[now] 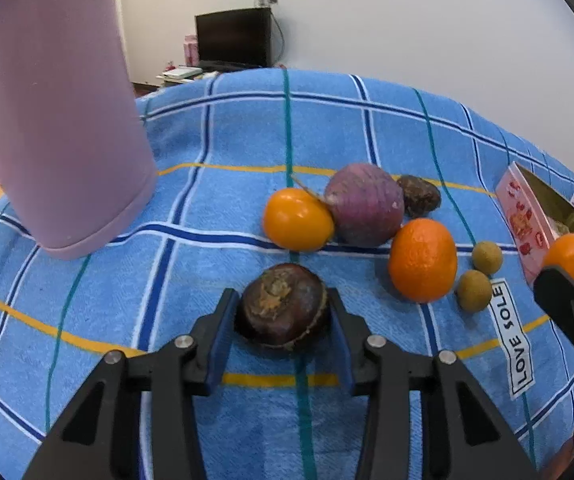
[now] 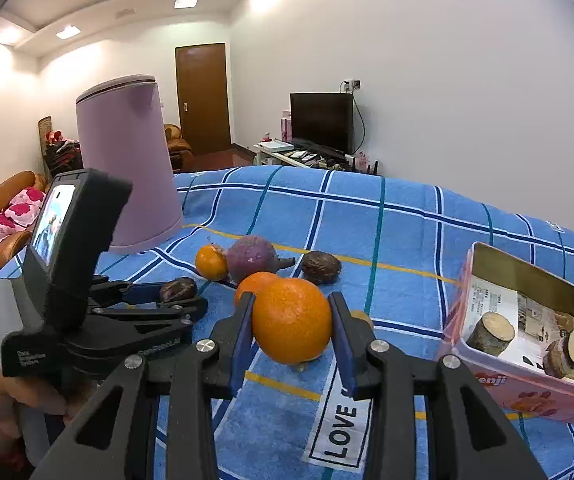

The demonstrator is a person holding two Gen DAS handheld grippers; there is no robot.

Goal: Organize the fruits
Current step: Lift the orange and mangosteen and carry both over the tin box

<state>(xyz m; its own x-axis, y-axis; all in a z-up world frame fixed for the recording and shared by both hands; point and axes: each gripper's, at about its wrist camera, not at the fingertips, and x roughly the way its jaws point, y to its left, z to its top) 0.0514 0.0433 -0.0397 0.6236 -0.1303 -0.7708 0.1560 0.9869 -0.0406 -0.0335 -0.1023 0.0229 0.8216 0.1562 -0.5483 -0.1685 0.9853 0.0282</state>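
Note:
My left gripper [image 1: 283, 308] is shut on a dark brown water chestnut [image 1: 285, 306] just above the blue checked cloth [image 1: 215, 140]. My right gripper [image 2: 292, 320] is shut on an orange [image 2: 292, 320] and holds it above the cloth; it also shows at the right edge of the left wrist view [image 1: 571, 262]. On the cloth lie a small orange [image 1: 298, 219], a purple round fruit [image 1: 363, 204], a second dark chestnut [image 1: 418, 195], a larger orange [image 1: 423, 266] and two small brown longans [image 1: 486, 257]. A pink tin [image 2: 527, 384] stands at the right.
A tall pink kettle [image 1: 59, 120] stands on the cloth at the left. The pink tin holds cut wood-like pieces [image 2: 491, 332] and a paper. A "LOVE SOLE" label [image 1: 513, 340] is sewn on the cloth. A TV and a door are far behind.

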